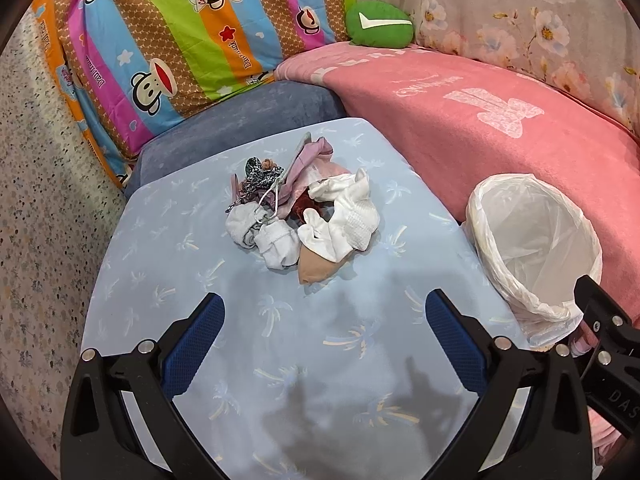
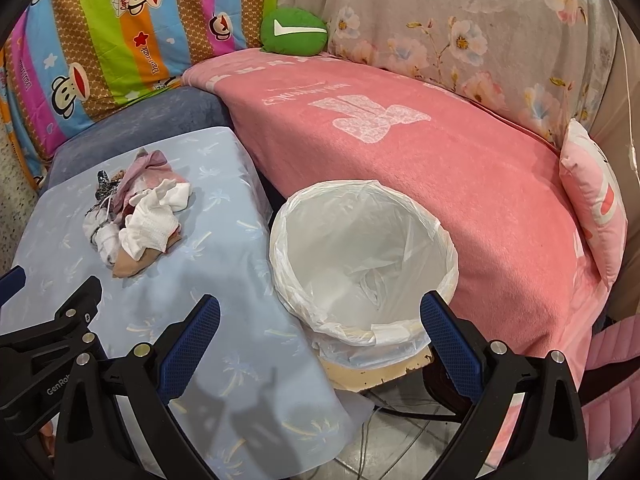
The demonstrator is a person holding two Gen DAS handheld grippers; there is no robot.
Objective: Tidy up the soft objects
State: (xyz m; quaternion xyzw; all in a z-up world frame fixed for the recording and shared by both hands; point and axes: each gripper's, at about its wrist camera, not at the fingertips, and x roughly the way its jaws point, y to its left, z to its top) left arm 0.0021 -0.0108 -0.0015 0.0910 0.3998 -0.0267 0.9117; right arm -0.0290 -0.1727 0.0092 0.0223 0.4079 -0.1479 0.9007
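Both hand-held grippers, left (image 1: 324,344) and right (image 2: 320,344), are spread wide and empty. The tangled pile of soft items (image 1: 300,216) lies mid-counter (image 1: 160,280). Risk: the cord drags neighbouring pieces; loose liner (image 2: 360,256) may collapse on entry.

This is a lived-in room of a home, a bedroom or sitting corner. A cartoon-monkey quilt (image 1: 168,40) in bright stripes is propped at the back beside a floral cover (image 2: 460,32), and a pink blanket (image 2: 400,152) drapes a long seat with a green plush cushion (image 1: 378,24) on it. A pile of socks and small clothes (image 1: 304,212) lies on a palm-print cloth (image 1: 280,340), next to a bag-lined bin (image 2: 360,256).
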